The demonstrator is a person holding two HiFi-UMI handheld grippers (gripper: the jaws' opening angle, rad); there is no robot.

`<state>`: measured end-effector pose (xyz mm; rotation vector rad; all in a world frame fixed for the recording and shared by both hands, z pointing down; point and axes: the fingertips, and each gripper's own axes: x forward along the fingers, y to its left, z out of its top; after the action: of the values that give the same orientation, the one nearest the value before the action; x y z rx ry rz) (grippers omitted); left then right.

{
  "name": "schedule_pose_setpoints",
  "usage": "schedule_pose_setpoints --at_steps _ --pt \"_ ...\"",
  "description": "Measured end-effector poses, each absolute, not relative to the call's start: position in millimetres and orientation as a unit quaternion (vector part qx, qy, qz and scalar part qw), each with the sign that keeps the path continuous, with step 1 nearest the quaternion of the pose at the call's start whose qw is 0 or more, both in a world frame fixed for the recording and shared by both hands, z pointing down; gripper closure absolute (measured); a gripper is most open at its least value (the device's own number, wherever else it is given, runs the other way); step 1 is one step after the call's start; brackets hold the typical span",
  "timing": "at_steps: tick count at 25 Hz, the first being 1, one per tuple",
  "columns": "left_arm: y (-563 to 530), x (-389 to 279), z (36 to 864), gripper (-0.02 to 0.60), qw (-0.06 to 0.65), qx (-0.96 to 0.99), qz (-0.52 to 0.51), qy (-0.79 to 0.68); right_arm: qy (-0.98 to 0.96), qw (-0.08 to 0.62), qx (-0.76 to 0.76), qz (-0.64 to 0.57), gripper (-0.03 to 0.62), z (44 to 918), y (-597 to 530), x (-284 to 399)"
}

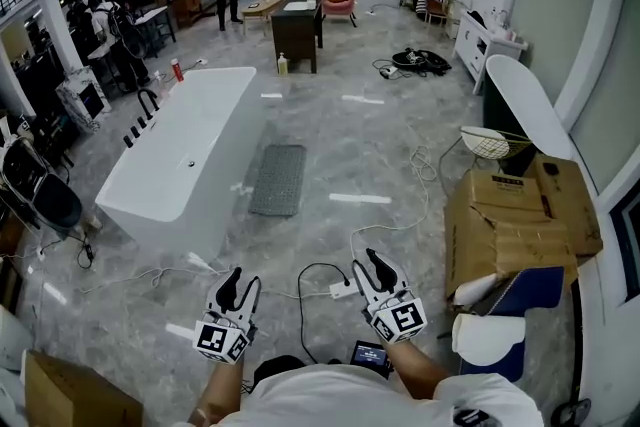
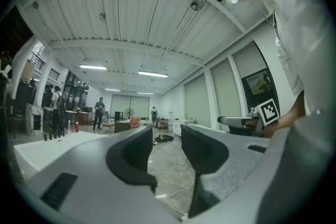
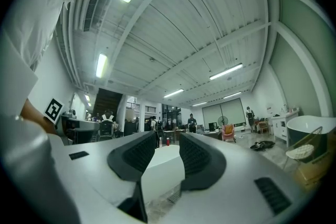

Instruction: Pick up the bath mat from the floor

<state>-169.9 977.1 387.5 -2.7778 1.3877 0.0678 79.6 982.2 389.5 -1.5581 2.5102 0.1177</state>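
The grey bath mat lies flat on the marble floor along the right side of a white bathtub. Both grippers hover close to my body, well short of the mat. My left gripper is open with nothing between its jaws, and in its own view only floor shows in the gap. My right gripper is also open and empty; in its view the bathtub sits between the jaws, with a textured corner of the mat low in the gap.
Cardboard boxes stack at the right, with a wire basket and a white board behind them. Cables trail across the floor by my grippers. A dark cabinet stands far back. Another box sits at lower left.
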Motion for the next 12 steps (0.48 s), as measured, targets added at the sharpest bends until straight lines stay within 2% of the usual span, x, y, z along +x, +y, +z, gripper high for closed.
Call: schedule_pose_setpoints --at_steps 7,12 --pt "937.6 -167.4 405.0 0.41 0.006 -0.891 0.015 0.455 0.831 0.09 -0.548 0.029 0.434 407.8 938.7 105.7" --pt "865.8 -169.0 422.4 0.41 -0.008 -0.89 0.021 0.455 0.826 0.076 -0.558 0.022 0.434 418.0 871.9 111.1"
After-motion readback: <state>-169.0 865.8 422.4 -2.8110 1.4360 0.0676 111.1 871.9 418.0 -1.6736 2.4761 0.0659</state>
